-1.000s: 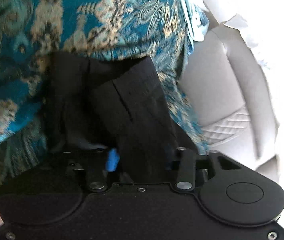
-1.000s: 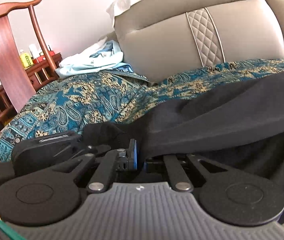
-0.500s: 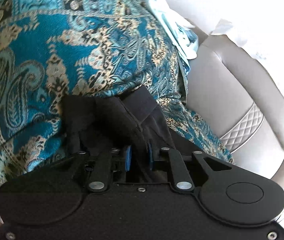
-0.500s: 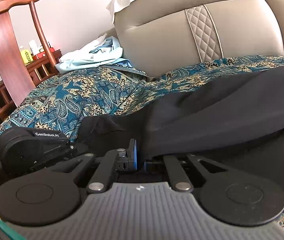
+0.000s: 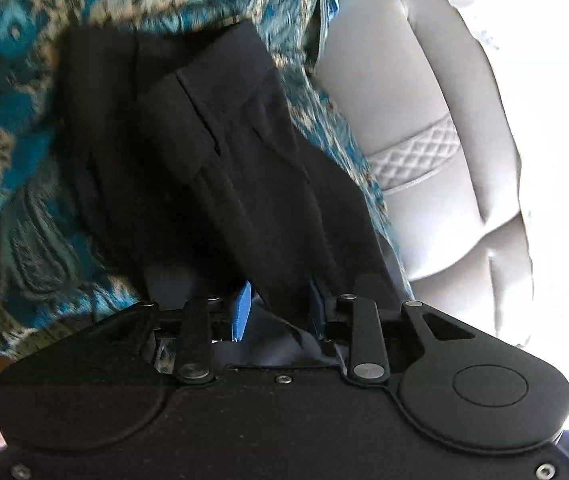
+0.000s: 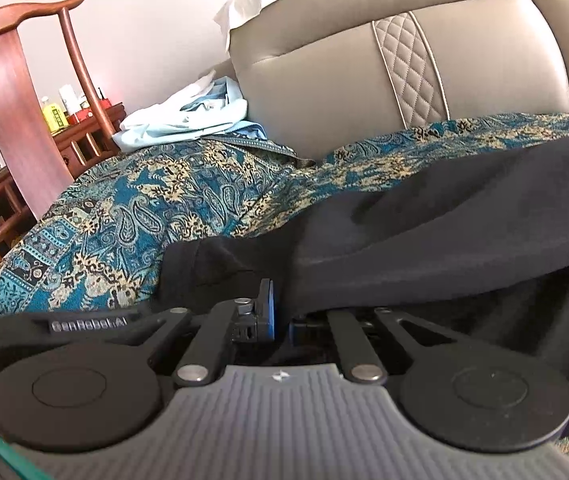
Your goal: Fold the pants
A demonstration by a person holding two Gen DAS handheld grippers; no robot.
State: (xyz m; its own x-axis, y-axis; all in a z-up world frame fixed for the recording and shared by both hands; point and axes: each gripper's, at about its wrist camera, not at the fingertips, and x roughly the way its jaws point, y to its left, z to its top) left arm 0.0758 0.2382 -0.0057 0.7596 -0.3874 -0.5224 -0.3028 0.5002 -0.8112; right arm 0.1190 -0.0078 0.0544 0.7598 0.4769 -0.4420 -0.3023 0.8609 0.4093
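Observation:
The black pants (image 5: 212,168) lie crumpled on a teal paisley throw (image 5: 24,92) over the sofa seat. My left gripper (image 5: 278,312) has a thick fold of the pants and its grey lining between its blue pads (image 5: 240,312), and its jaws are opening. In the right wrist view the pants (image 6: 444,232) stretch away to the right. My right gripper (image 6: 282,312) is shut on their edge, and the cloth drapes over and hides its right finger. The left gripper's black housing (image 6: 84,326) shows low at the left of that view.
The beige leather sofa back (image 6: 324,80) with a quilted strip (image 6: 412,68) rises behind the seat. A pale blue garment (image 6: 184,120) is bunched at the sofa's far end. A wooden chair (image 6: 12,80) and a cabinet with bottles (image 6: 68,116) stand at the left.
The left wrist view, tipped up and farther back half a second ago, is close over the pants again, with its pads wider apart. The right gripper has not moved.

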